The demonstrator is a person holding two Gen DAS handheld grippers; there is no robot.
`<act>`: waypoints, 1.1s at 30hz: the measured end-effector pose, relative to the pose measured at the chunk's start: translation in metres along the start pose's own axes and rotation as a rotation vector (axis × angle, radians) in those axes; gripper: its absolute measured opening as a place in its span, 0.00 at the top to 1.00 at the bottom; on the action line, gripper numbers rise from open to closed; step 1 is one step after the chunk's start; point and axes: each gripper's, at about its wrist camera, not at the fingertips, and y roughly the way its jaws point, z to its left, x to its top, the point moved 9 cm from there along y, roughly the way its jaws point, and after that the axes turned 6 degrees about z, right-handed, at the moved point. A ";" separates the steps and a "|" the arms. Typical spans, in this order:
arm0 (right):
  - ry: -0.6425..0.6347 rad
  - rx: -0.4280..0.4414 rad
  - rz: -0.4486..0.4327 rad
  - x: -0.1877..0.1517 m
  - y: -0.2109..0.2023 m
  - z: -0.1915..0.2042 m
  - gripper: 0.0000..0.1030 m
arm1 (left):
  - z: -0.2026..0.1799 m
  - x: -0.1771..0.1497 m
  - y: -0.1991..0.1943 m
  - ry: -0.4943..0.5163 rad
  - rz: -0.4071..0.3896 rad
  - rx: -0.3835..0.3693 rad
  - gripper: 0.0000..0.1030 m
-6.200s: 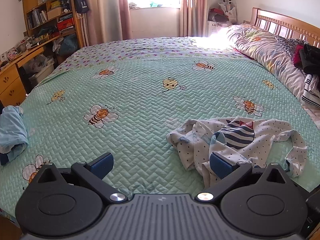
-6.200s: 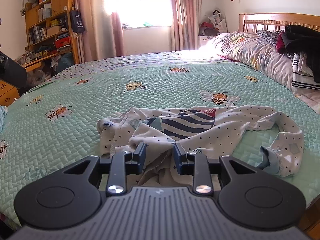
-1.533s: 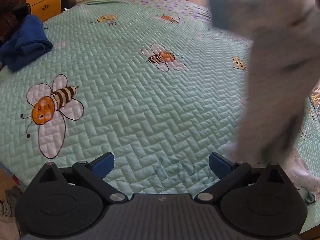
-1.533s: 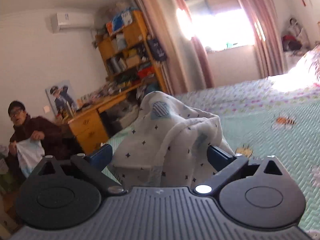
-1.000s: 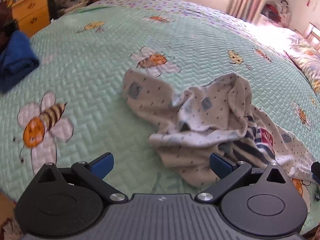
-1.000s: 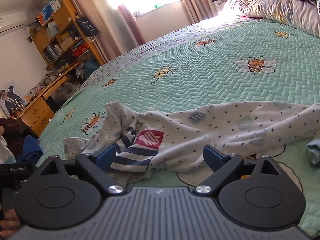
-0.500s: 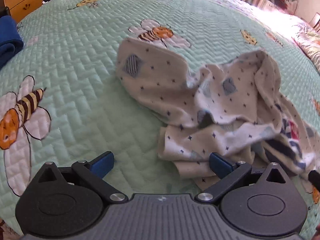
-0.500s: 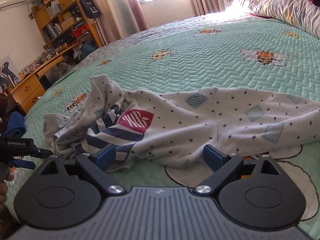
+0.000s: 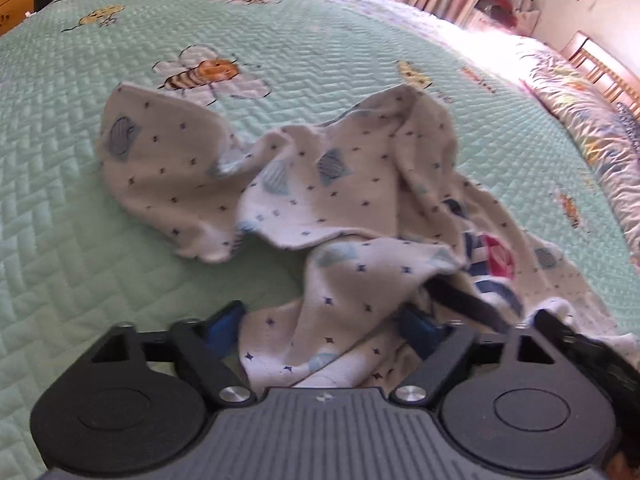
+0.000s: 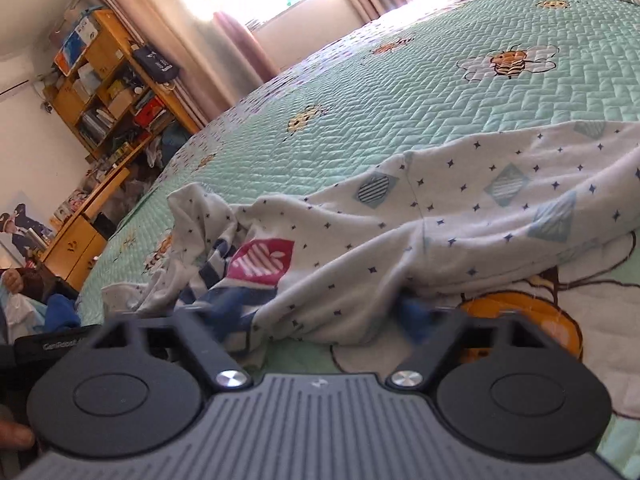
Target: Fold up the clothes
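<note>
A crumpled white garment with small blue stars, blue diamond patches and a striped red-and-navy print lies on the green bee-print bedspread. My left gripper is open, its jaws wide on either side of a fold at the garment's near edge. In the right wrist view the same garment stretches to the right. My right gripper is open, its blurred blue fingertips at the garment's near hem, cloth lying between the jaws.
The bedspread spreads far and to both sides. Pillows lie at the right by the wooden headboard. A wooden desk and bookshelf stand left of the bed. A person sits at the far left.
Both grippers have moved down and forward onto the garment's near edge; cloth now lies between the open jaws of each. Before that the garment was dropped onto the bed.
</note>
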 end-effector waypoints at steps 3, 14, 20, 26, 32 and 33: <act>0.089 0.051 -0.011 0.007 -0.004 -0.007 0.90 | -0.004 -0.001 -0.011 -0.017 -0.040 -0.074 0.63; -0.030 0.133 -0.309 0.065 -0.145 0.029 0.94 | -0.038 -0.002 -0.142 0.067 -0.262 -0.198 0.75; -0.108 0.110 -0.377 0.075 -0.224 0.038 0.89 | -0.033 -0.037 -0.187 0.128 -0.207 -0.211 0.31; 0.028 -0.055 -0.098 0.016 -0.181 -0.020 0.80 | 0.027 -0.090 -0.154 0.088 -0.054 -0.009 0.25; 0.007 -0.013 -0.120 0.003 -0.180 -0.006 0.77 | 0.031 -0.064 -0.162 0.079 -0.109 0.018 0.13; -0.014 -0.010 -0.132 0.007 -0.180 0.001 0.75 | 0.025 -0.057 -0.160 0.088 -0.120 0.014 0.08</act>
